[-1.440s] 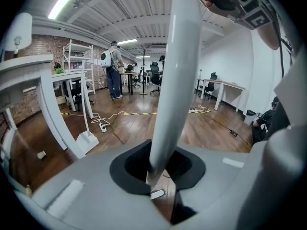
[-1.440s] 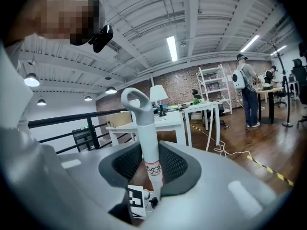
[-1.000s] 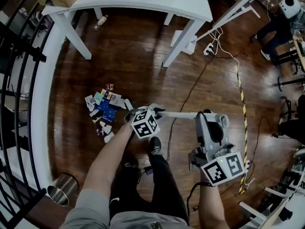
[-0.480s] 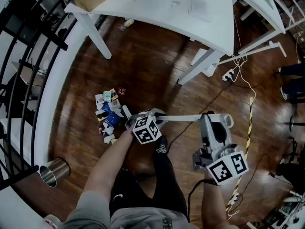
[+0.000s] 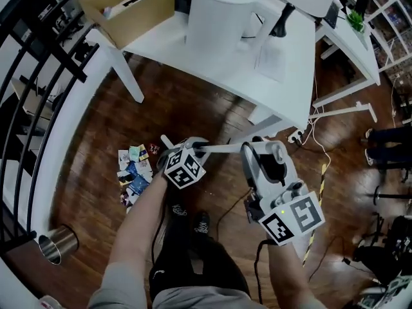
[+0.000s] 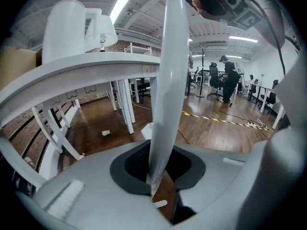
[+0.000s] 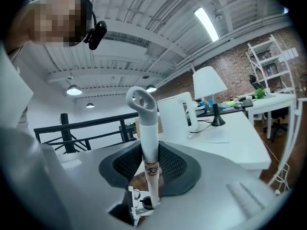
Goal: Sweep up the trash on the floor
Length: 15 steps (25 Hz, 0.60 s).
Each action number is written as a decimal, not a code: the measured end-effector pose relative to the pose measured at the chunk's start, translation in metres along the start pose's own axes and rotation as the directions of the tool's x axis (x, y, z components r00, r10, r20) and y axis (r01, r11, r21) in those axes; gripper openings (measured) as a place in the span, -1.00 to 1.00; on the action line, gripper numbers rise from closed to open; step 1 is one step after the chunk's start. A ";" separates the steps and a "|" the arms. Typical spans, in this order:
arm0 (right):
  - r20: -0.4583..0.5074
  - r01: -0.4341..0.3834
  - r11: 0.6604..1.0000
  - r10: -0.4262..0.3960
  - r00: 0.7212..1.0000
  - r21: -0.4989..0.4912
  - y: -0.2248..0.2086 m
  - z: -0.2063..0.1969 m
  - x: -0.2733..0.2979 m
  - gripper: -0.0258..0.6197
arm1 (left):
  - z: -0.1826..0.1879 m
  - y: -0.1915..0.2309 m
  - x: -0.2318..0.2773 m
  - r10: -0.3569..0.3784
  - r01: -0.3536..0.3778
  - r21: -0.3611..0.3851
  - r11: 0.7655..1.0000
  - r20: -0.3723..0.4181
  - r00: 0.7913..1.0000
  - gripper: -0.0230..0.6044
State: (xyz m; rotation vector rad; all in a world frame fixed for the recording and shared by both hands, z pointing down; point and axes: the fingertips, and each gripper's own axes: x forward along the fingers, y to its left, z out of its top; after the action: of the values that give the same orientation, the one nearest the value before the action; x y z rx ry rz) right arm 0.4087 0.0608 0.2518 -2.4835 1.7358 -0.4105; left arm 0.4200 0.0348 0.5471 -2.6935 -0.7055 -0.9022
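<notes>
Paper trash (image 5: 132, 172) lies heaped on the wood floor (image 5: 193, 102), out from the white table's (image 5: 225, 63) left leg. Broom handle (image 5: 222, 148) runs level below the table's front edge. Left gripper (image 5: 193, 148) is clamped on its trash-side part, right gripper (image 5: 251, 150) clamped near its looped end. Steel bin (image 5: 50, 246) stands farther from the table.

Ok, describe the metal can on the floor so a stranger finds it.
In the head view, find the black railing at the left and follow its white curved kerb down the picture. The metal can stands at its near end, shiny, round and open-topped, unlike the flat coloured trash nearby.
</notes>
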 end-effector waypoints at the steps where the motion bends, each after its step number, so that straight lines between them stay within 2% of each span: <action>1: -0.011 -0.026 1.000 0.026 1.000 -0.012 0.005 0.000 0.020 -0.61 | -0.005 0.017 -0.002 0.018 -0.018 -0.019 1.000 0.009 1.000 -0.75; 6: -0.098 -0.136 0.990 0.131 0.986 -0.046 0.021 -0.012 0.109 -0.61 | -0.045 0.093 -0.005 0.091 -0.090 -0.101 0.991 0.000 0.996 -0.75; 10: -0.148 -0.203 0.978 0.194 0.970 -0.051 0.030 -0.026 0.153 -0.61 | -0.075 0.138 -0.011 0.160 -0.159 -0.137 0.978 -0.005 0.987 -0.74; 15: -0.192 -0.276 0.961 0.267 0.944 -0.021 0.028 -0.031 0.183 -0.61 | -0.092 0.154 -0.021 0.212 -0.214 -0.214 0.953 -0.032 0.977 -0.74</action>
State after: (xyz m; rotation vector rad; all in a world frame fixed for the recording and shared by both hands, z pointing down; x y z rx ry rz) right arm 0.4333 -0.1174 0.3064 -2.2492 2.1481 -0.5986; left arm 0.4356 -0.1374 0.5991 -2.8804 -0.3197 -0.9836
